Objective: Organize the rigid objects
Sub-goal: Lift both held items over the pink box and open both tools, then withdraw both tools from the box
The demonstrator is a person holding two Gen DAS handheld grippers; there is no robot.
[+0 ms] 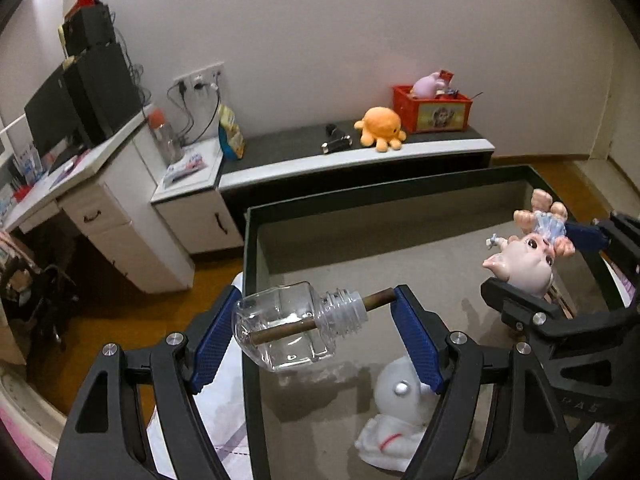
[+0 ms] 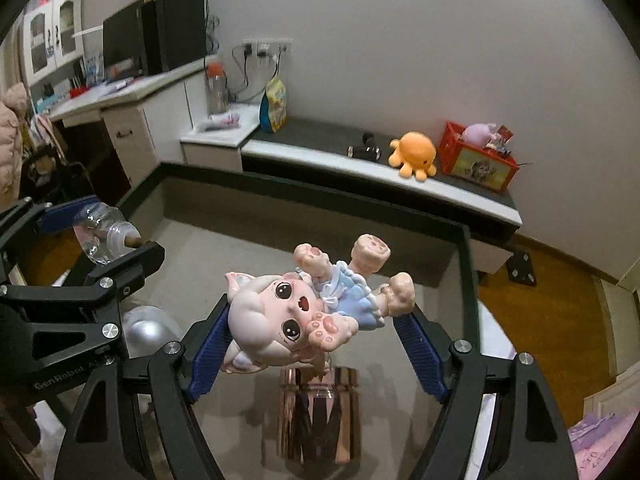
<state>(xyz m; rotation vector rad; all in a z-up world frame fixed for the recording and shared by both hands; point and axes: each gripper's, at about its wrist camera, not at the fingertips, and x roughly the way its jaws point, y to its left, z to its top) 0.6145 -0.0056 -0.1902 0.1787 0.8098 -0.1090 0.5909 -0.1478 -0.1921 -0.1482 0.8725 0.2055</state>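
Note:
My left gripper (image 1: 316, 312) is shut on a clear glass bottle (image 1: 280, 328) lying sideways, its base on one blue pad and the brown stick (image 1: 380, 300) from its neck on the other. My right gripper (image 2: 312, 316) is shut on a pink cat figurine in a blue dress (image 2: 296, 312), held head-left with its feet toward the wall. Both hang over a dark-rimmed box (image 1: 250, 280) with a beige floor. In the right wrist view the bottle (image 2: 100, 240) shows at the far left; in the left wrist view the figurine (image 1: 524, 264) is at the right.
Inside the box lie a white figure (image 1: 396, 412) and a rose-gold faceted jar (image 2: 320, 412). Behind stands a low bench (image 1: 360, 160) with an orange octopus plush (image 1: 380, 128), a red crate (image 1: 432, 108) and small black items. White desk cabinets (image 1: 120, 216) stand at left.

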